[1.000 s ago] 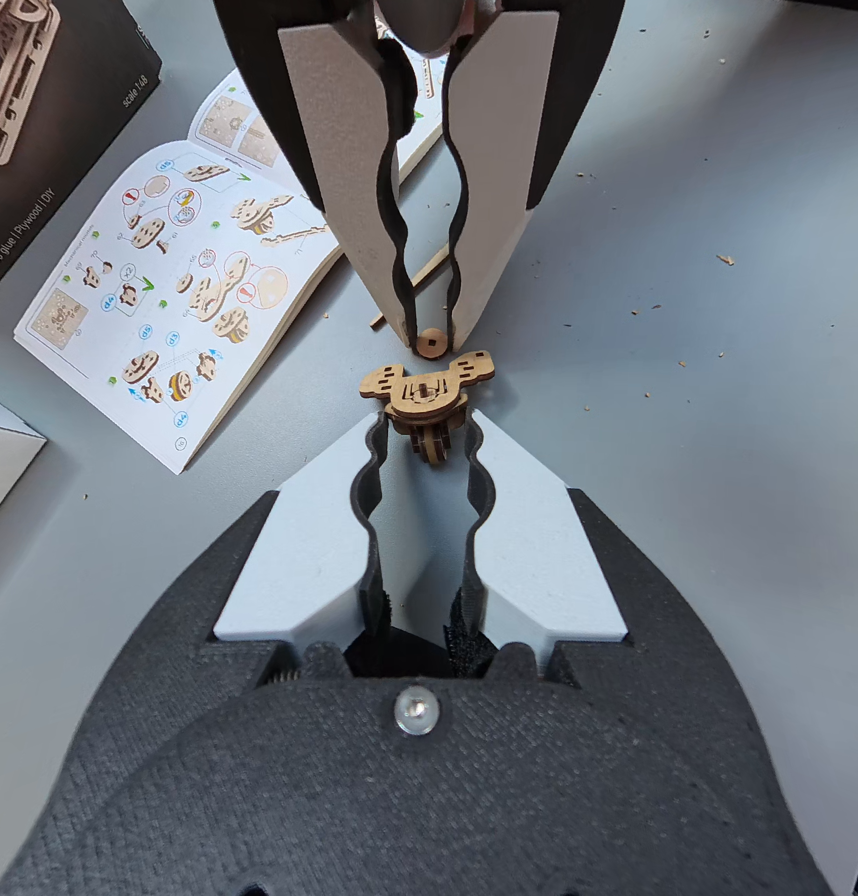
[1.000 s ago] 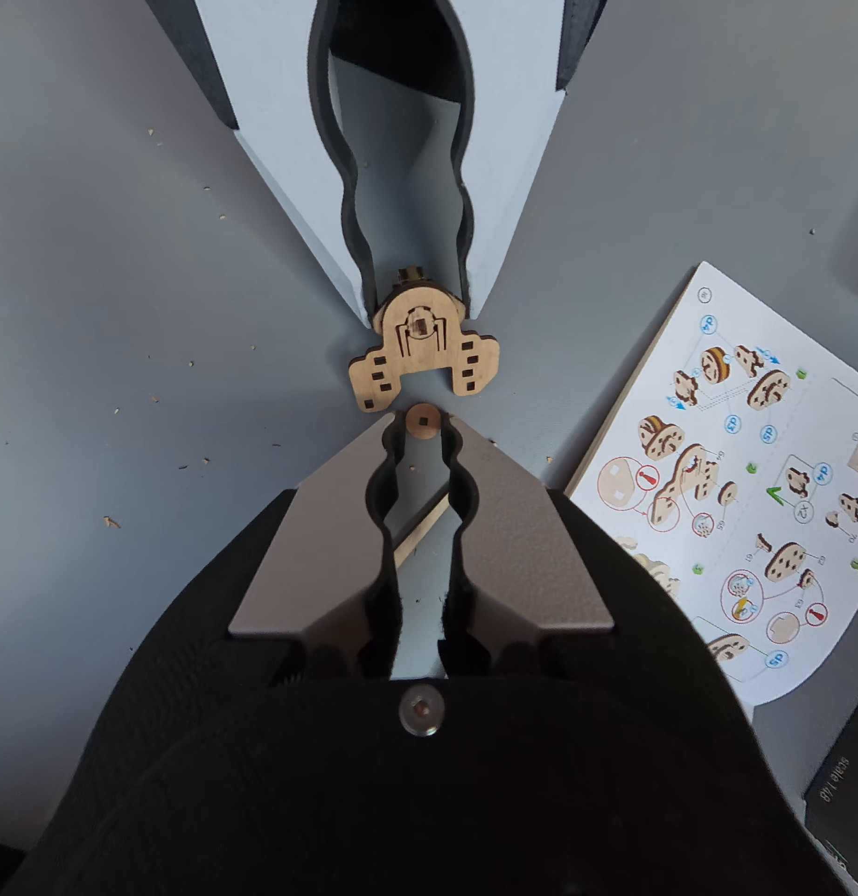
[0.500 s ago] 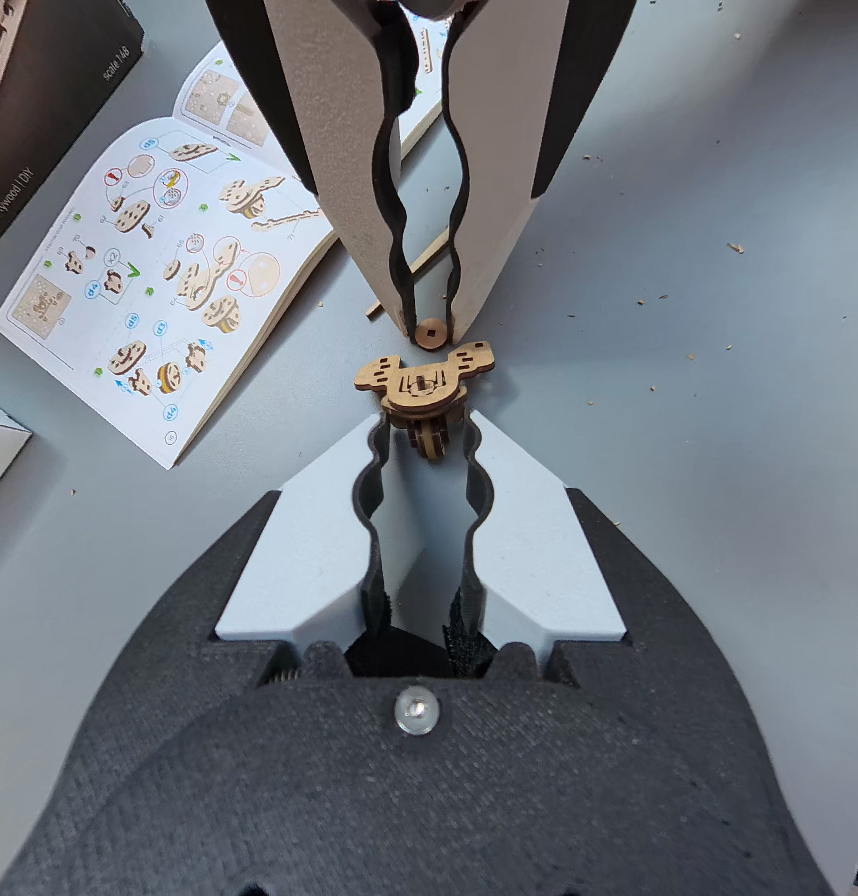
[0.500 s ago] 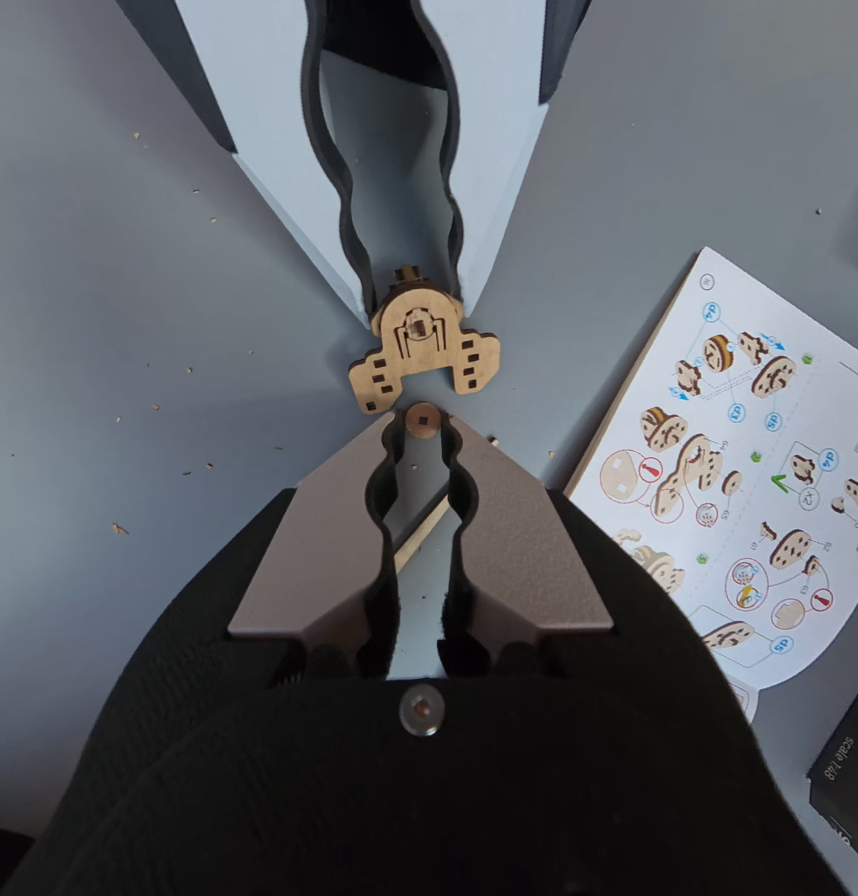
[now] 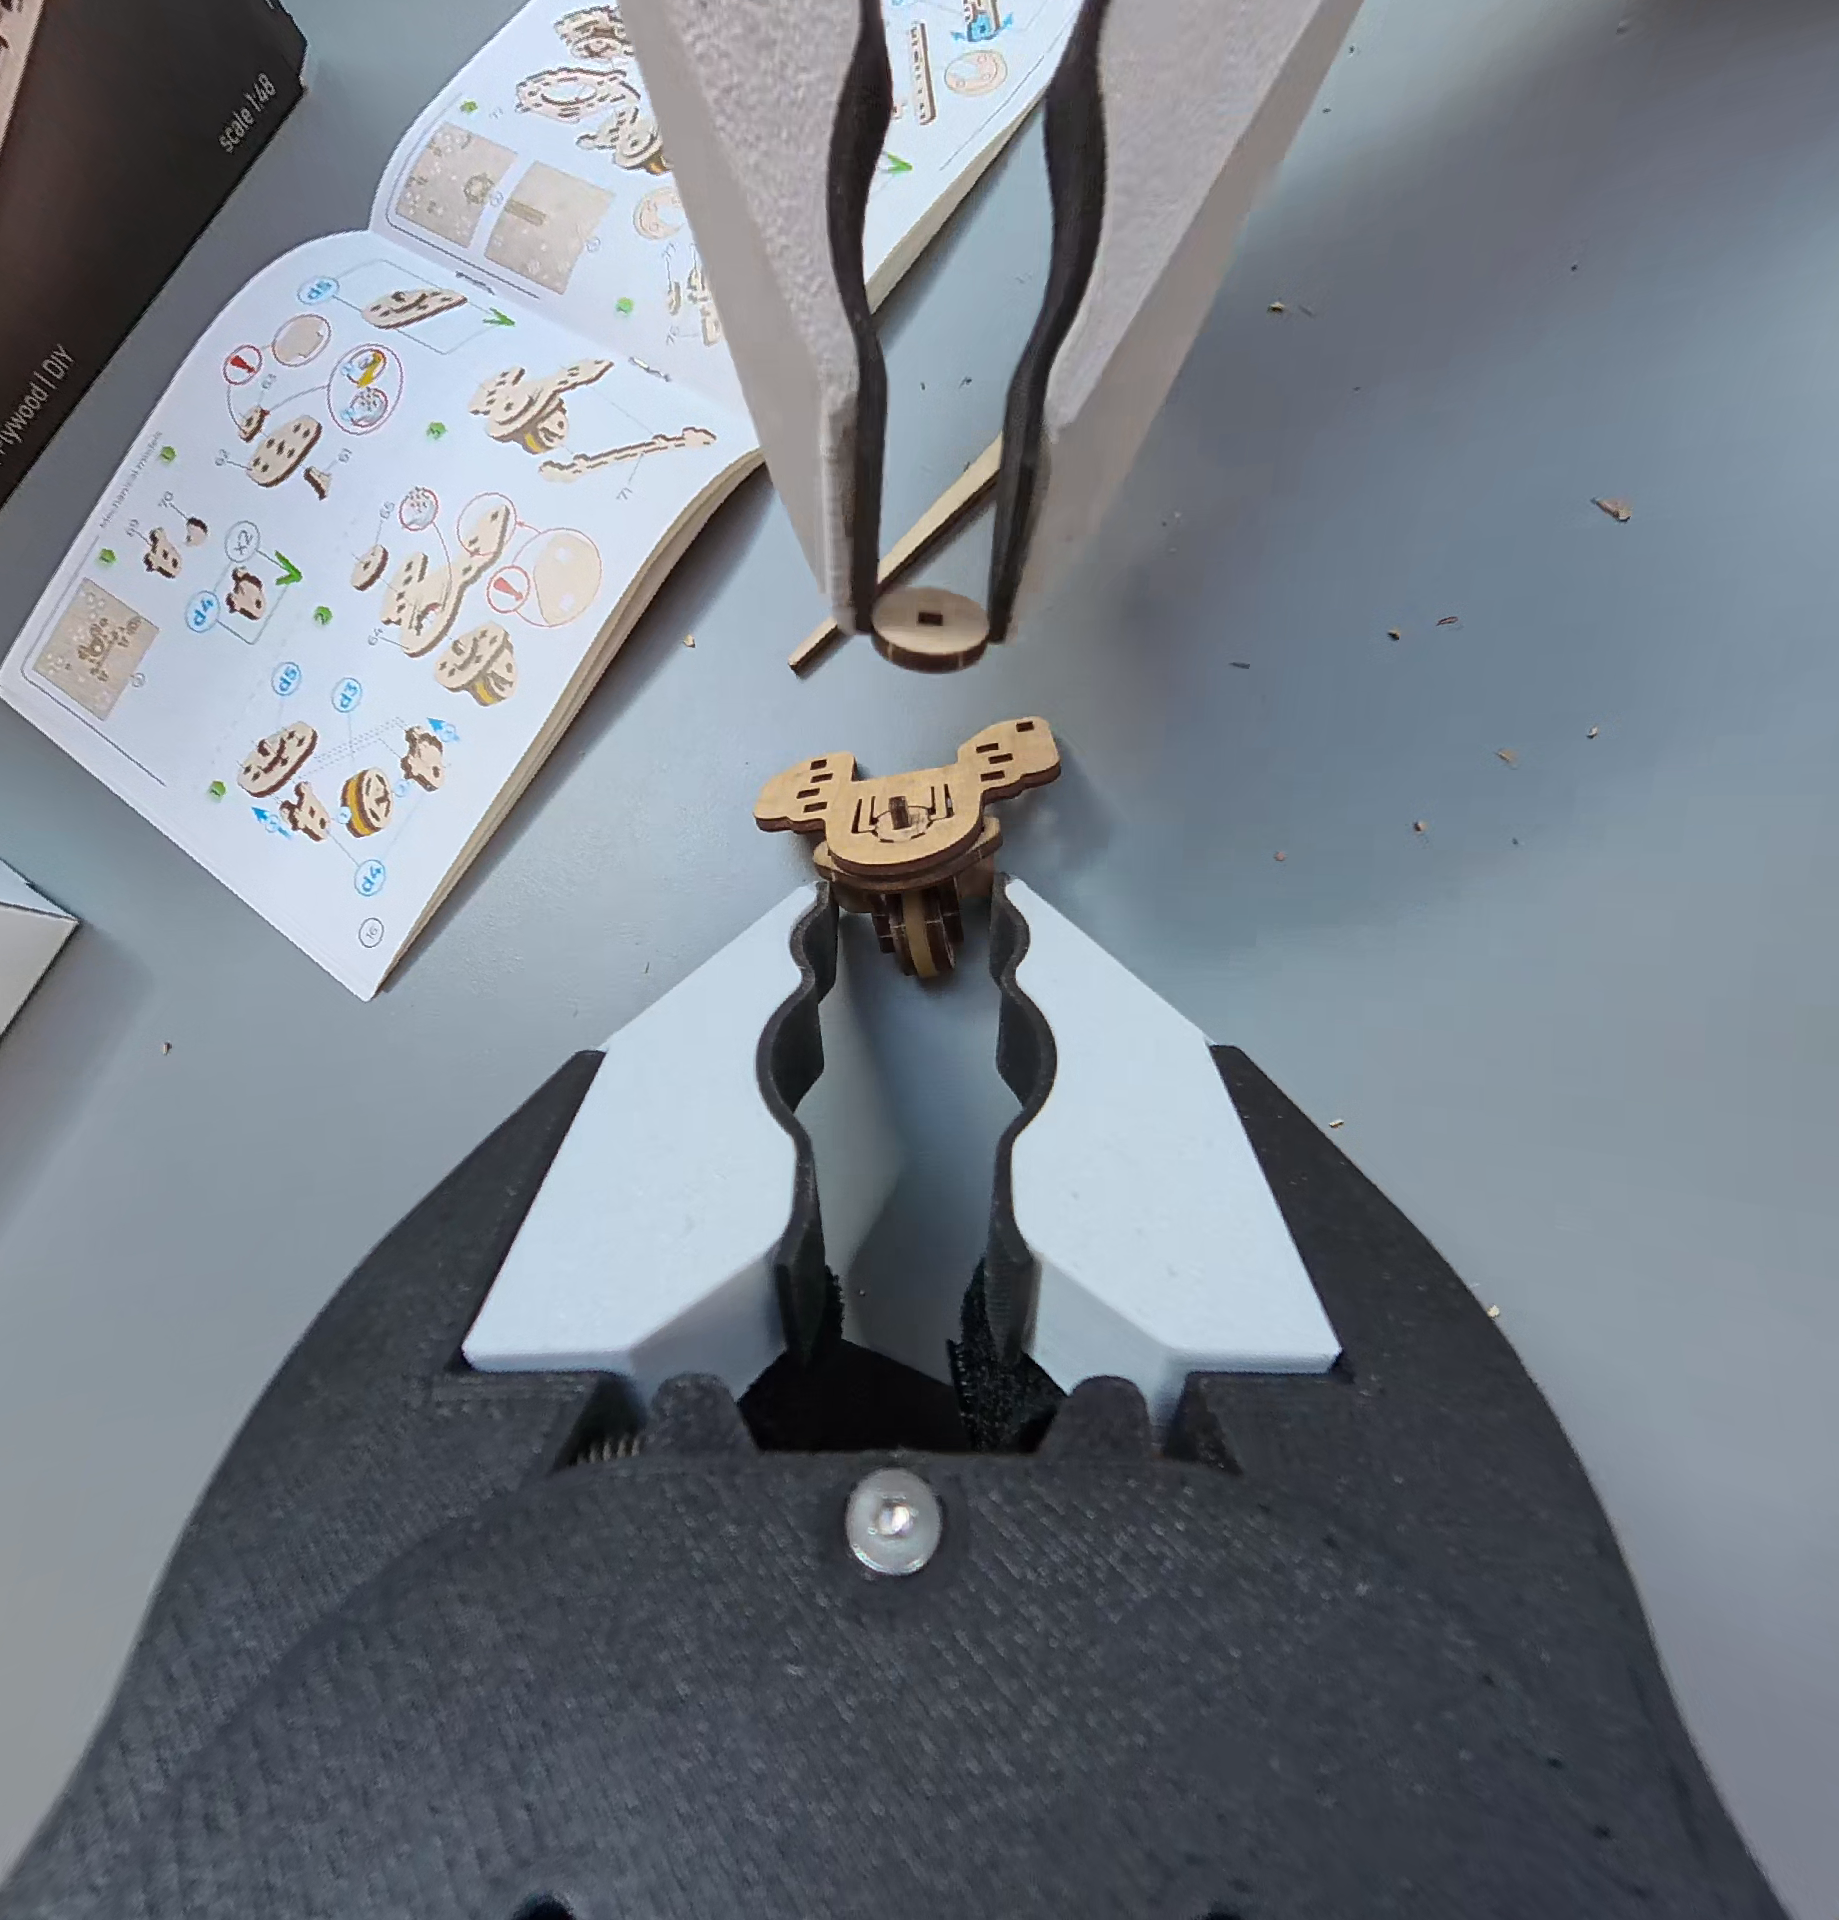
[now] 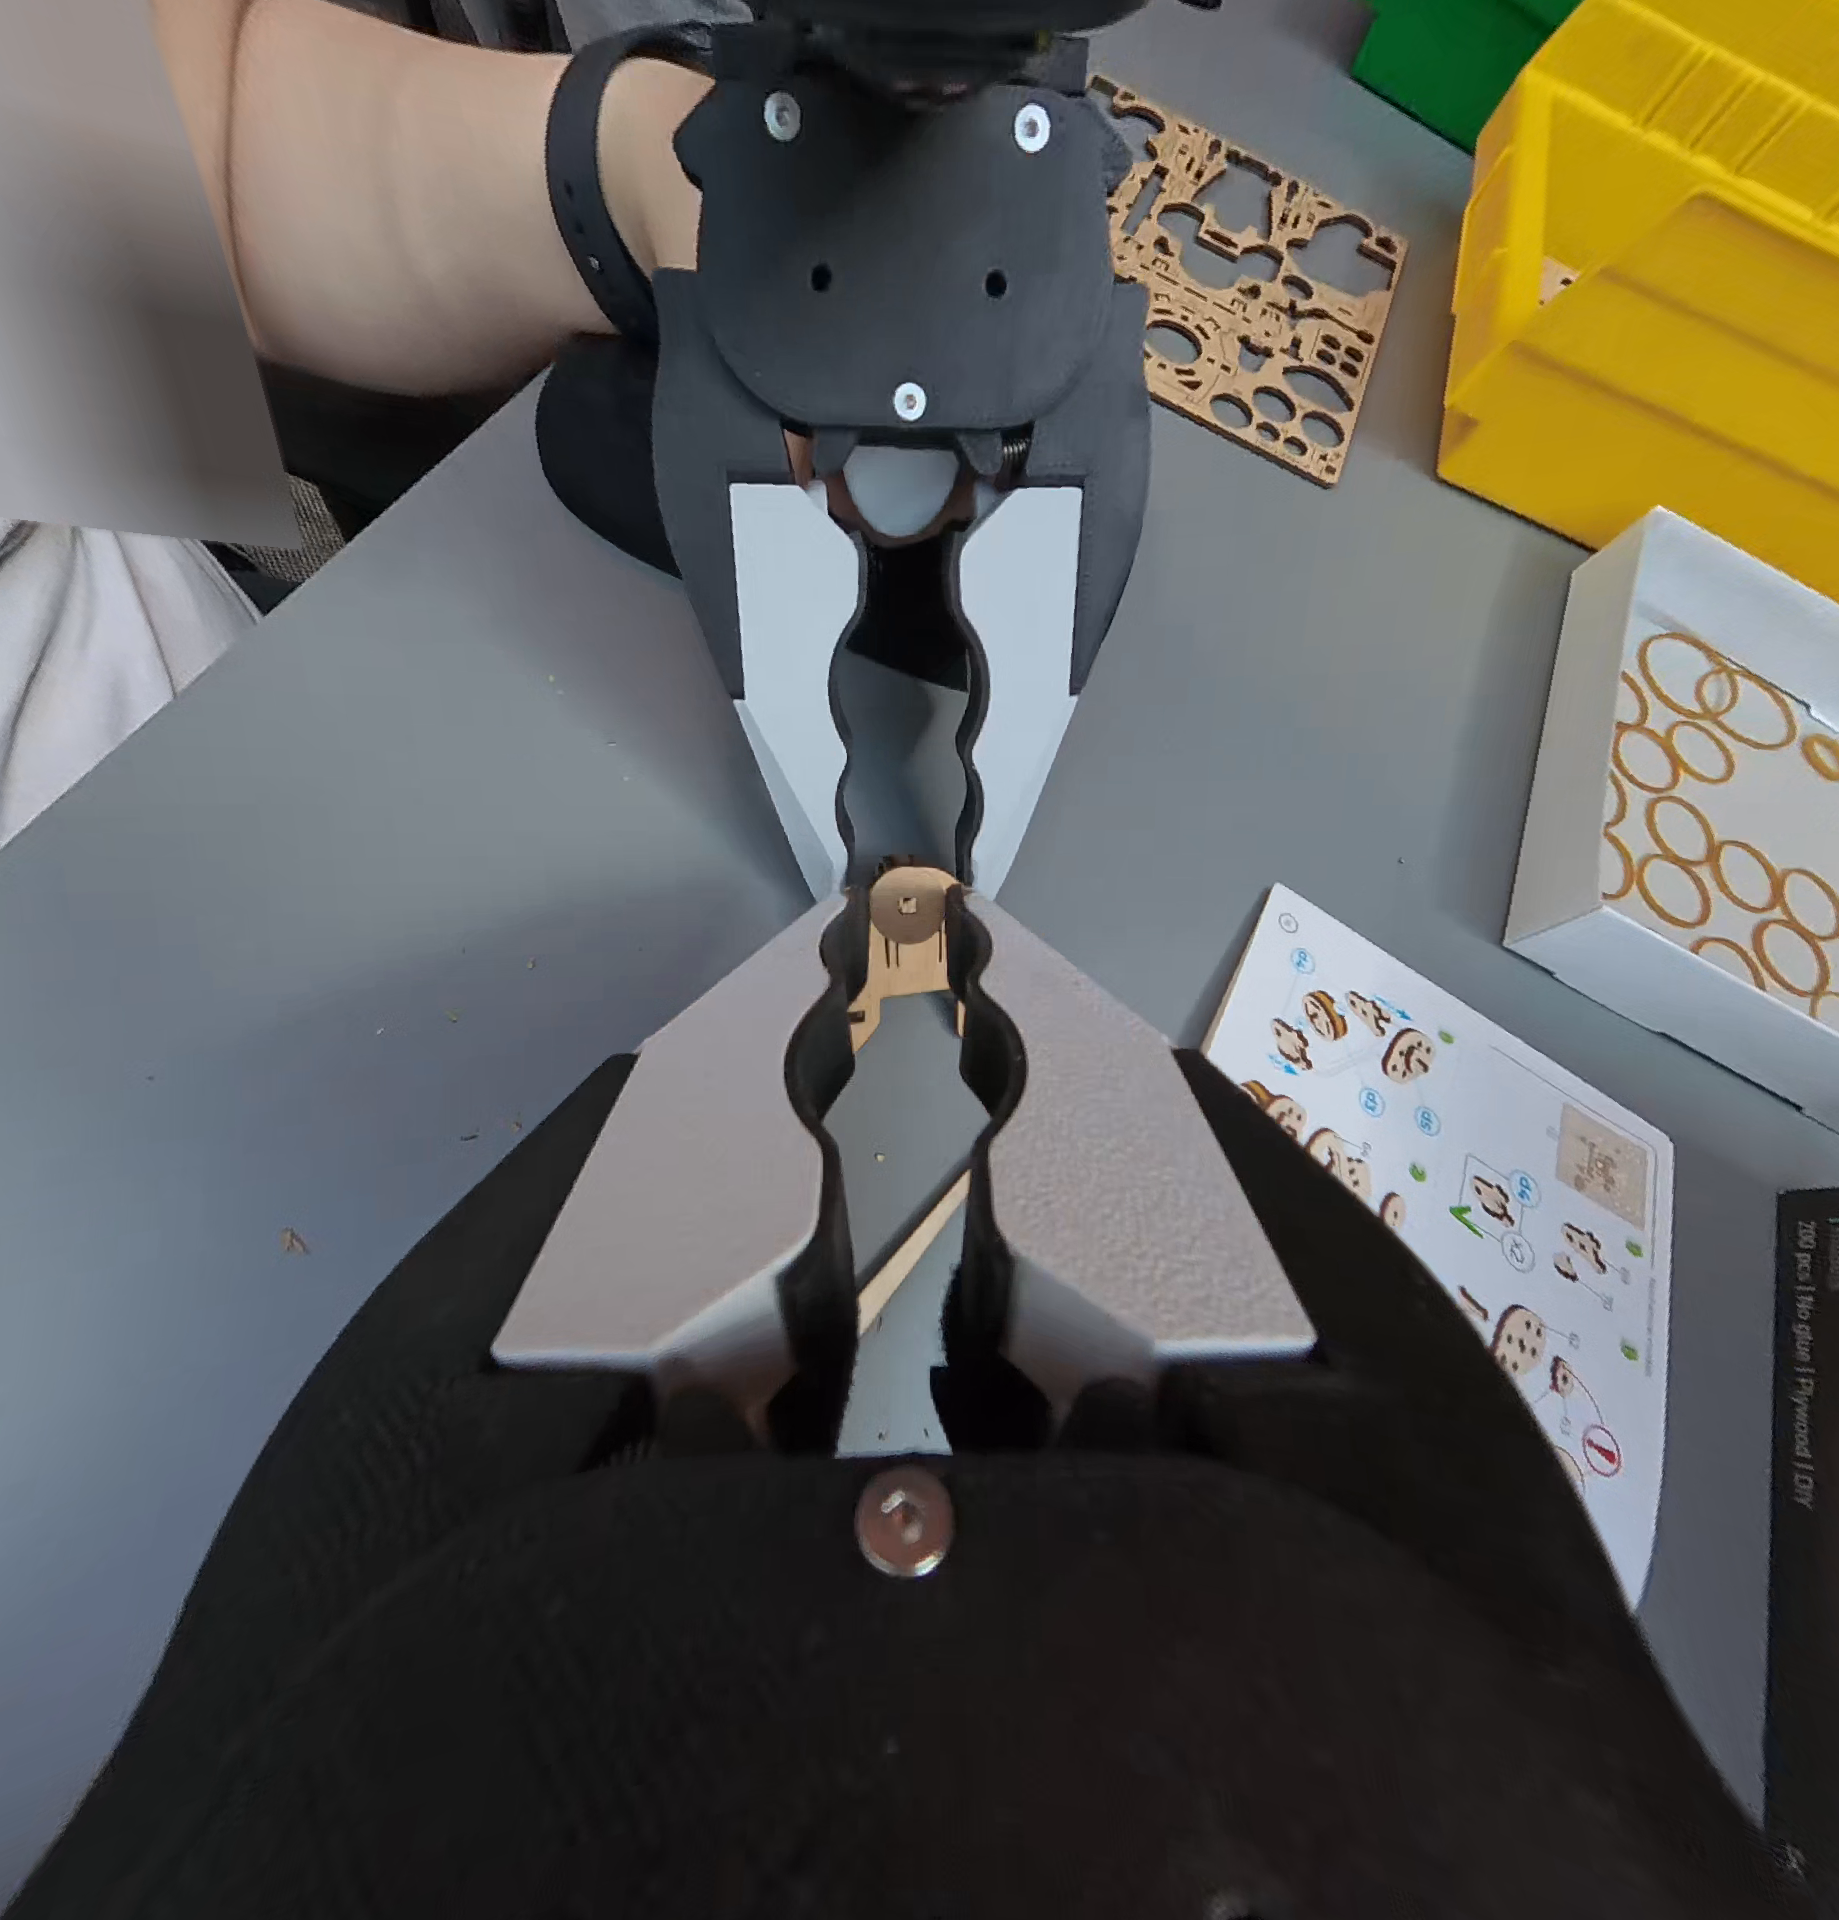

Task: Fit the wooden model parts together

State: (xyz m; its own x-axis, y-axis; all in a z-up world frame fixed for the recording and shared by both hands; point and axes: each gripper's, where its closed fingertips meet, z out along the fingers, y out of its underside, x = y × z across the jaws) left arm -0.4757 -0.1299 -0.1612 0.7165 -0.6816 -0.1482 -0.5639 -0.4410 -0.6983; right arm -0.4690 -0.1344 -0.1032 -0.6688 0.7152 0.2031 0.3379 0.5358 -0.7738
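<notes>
My left gripper [image 5: 910, 896], with pale blue fingers, is shut on the lower stack of a small wooden assembly [image 5: 904, 805]. The assembly's flat, two-eared plate faces up. My right gripper [image 5: 930, 623], with grey fingers, comes in from the far side. It is shut on a small round wooden disc [image 5: 930, 627] with a square hole, held flat a short way beyond the plate and apart from it. In the right wrist view the disc [image 6: 907, 902] sits between my right fingertips [image 6: 904, 916]. It lies in line with the assembly [image 6: 899, 971], with the left gripper [image 6: 910, 878] opposite.
An open instruction booklet [image 5: 354, 582] and a black box [image 5: 84, 208] lie to the left. A thin wooden stick [image 5: 915, 540] lies under the right gripper. The right wrist view shows a cut-out plywood sheet [image 6: 1258, 270], yellow bins [image 6: 1673, 260], a white box of rubber rings [image 6: 1725, 810] and a person's forearm [image 6: 395, 208]. The grippers' ends are close to 6 centimetres from one another.
The right gripper has tilted from steep to nearly level, so its view now looks across the table. The disc has turned from face-on to flat and sits a little farther from the plate.
</notes>
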